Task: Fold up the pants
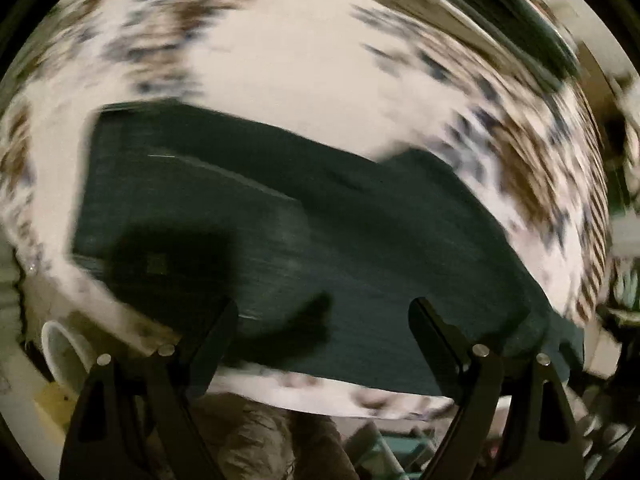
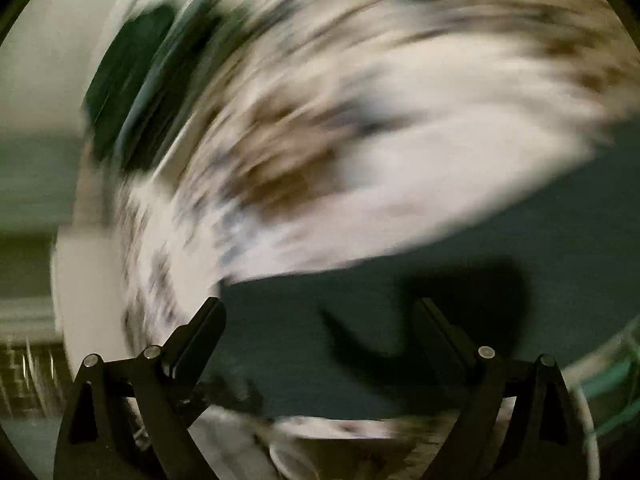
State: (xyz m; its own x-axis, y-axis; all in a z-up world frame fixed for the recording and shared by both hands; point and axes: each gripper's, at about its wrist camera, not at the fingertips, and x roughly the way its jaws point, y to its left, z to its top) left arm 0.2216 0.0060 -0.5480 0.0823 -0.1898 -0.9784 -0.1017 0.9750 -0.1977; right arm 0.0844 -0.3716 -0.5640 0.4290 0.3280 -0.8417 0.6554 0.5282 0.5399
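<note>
Both frames blurred. Dark pants (image 1: 304, 232) on patterned cloth (image 1: 304, 60); left gripper (image 1: 324, 308), right gripper (image 2: 320, 308) wide, empty. White cup (image 1: 64, 352): contents unclear. No legible writing.

Pants (image 1: 304, 240) spread flat on a patterned cloth (image 1: 304, 60), running from upper left to lower right across the left wrist view. Left gripper (image 1: 323, 308) poised over the near edge, fingers wide apart, a cup (image 1: 64, 352) lower left. Right gripper (image 2: 320, 308) likewise spread over the pants (image 2: 520, 280), cloth (image 2: 400, 140) beyond.
</note>
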